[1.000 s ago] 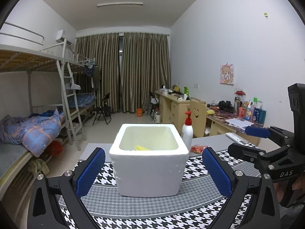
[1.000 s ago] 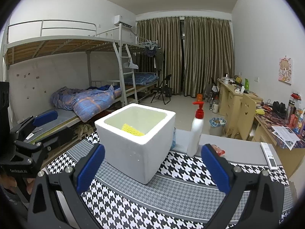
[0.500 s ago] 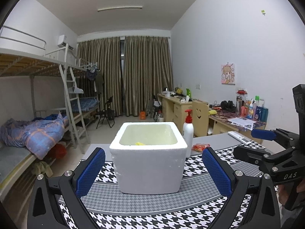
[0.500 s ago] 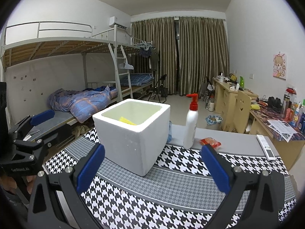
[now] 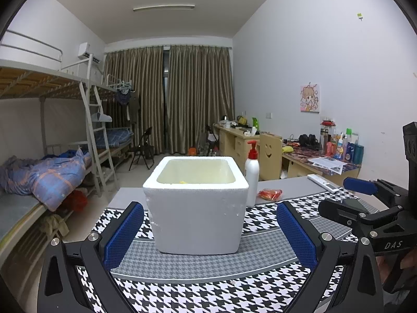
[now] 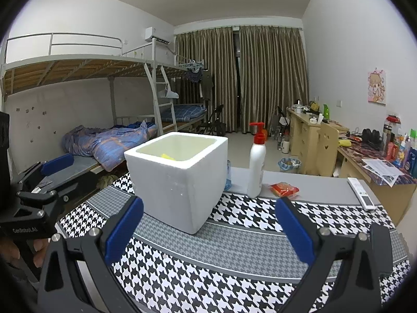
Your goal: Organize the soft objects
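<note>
On the houndstooth cloth (image 5: pixel 198 294) ahead of me stands a white foam box (image 5: pixel 195 208), open at the top, square and thick-walled, its sides a little pitted. Inside it I can see only a sliver of a yellow soft thing (image 6: pixel 166 156) low against the pale lining; the rest of it is hidden by the rim. A white pump bottle (image 6: pixel 256 164) with a red head stands upright just beside the box, and a small red packet (image 6: pixel 284 189) lies flat on the grey table (image 6: pixel 312 185) near the bottle. My left gripper (image 5: pixel 208 234) hangs spread wide and empty in front of the box, touching nothing. My right gripper (image 6: pixel 208 230) is likewise released, blue pads (image 6: pixel 123 232) well apart, holding nothing.
</note>
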`<state>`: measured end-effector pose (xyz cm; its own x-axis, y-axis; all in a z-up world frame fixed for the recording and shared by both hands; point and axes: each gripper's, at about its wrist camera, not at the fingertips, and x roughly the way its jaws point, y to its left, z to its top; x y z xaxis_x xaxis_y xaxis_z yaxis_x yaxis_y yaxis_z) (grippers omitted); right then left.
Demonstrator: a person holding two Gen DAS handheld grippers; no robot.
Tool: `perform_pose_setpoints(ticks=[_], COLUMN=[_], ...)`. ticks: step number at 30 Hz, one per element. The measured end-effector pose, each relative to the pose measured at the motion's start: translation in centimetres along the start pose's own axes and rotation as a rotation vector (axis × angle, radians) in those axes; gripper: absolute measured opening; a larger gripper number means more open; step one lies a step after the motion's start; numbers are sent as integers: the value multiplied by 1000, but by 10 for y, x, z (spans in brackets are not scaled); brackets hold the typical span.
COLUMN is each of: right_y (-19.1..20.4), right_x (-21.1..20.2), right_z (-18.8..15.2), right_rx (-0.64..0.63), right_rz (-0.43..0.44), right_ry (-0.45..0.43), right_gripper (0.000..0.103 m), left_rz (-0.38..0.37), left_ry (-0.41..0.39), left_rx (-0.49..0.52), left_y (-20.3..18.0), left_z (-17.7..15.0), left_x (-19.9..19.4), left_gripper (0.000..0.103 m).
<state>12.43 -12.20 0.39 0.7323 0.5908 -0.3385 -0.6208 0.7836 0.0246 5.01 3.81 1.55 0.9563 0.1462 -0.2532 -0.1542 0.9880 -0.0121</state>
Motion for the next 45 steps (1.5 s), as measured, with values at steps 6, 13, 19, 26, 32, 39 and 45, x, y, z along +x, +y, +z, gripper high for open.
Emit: perform_pose_setpoints(ticks=[6, 13, 19, 26, 32, 39, 45], right_y=[-2, 0, -3, -6, -7, -6, -5], right_x=[-6, -14, -19, -22, -21, -23, -30], right_z=[-7, -12, -16, -26, -32, -36, -37], right_rx=[-4, -7, 0, 5, 12, 14, 10], right_rz=[-30, -25, -41, -33, -60, -61, -60], right_ry=[-5, -18, -30, -28, -23, -19, -27], right_gripper=[102, 102, 102, 102, 102, 102, 102], left_rz=[-7, -7, 5, -2, -4, -18, -15], left_ry=[-14, -4, -12, -26, -23, -8, -13], left_rx=[2, -23, -15, -21, -29, -24, -35], left_y=[-2, 0, -4, -7, -6, -8, -7], left_z=[-6, -14, -19, -26, -28, -33, -34], left_x=[-7, -10, -12, -19, -23, -26, -29], left_gripper=[102, 102, 102, 102, 102, 102, 102])
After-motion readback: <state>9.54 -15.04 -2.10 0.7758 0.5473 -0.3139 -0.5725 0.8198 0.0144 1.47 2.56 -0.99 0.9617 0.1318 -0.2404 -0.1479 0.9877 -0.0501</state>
